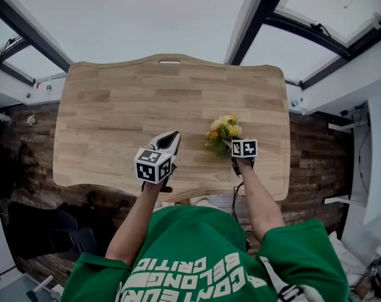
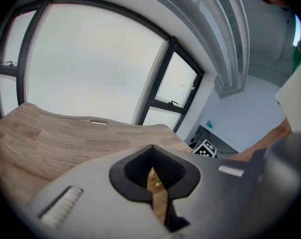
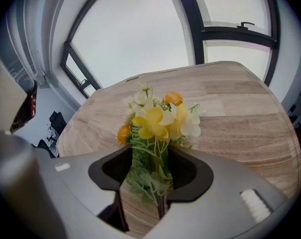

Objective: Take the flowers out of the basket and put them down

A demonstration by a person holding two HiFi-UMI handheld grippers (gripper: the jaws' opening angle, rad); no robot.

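Yellow flowers [image 3: 155,121] look light and floppy (fake, I think); the right claw [image 3: 149,158] stands open around their thin stems [image 3: 160,198], the best place to hold.

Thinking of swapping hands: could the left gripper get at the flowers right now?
Probably yes: only bare table lies between the left gripper and the flowers. But the right gripper has its open jaws around them, and the left jaws are together and would need opening.
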